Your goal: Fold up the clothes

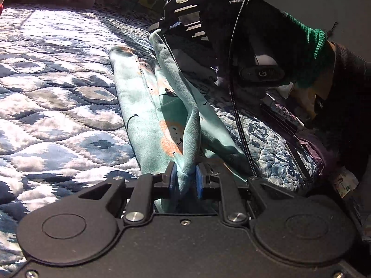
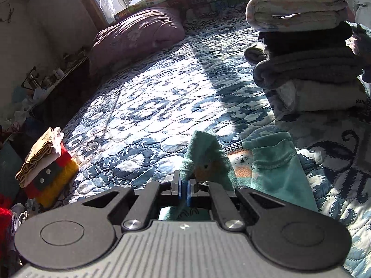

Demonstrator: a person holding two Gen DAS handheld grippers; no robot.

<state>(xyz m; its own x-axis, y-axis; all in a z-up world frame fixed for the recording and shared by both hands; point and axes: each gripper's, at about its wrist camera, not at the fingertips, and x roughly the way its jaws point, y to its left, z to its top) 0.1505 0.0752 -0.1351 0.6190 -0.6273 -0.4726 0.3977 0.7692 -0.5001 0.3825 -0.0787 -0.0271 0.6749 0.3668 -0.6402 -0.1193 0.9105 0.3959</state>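
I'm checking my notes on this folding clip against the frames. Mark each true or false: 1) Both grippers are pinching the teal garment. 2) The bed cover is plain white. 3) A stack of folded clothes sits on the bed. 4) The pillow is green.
1) Both the left gripper and the right gripper pinch the teal garment: true.
2) The bed cover is plain white: false, it is a blue and white patterned quilt.
3) A stack of folded clothes sits on the bed: true.
4) The pillow is green: false, it is purplish pink.
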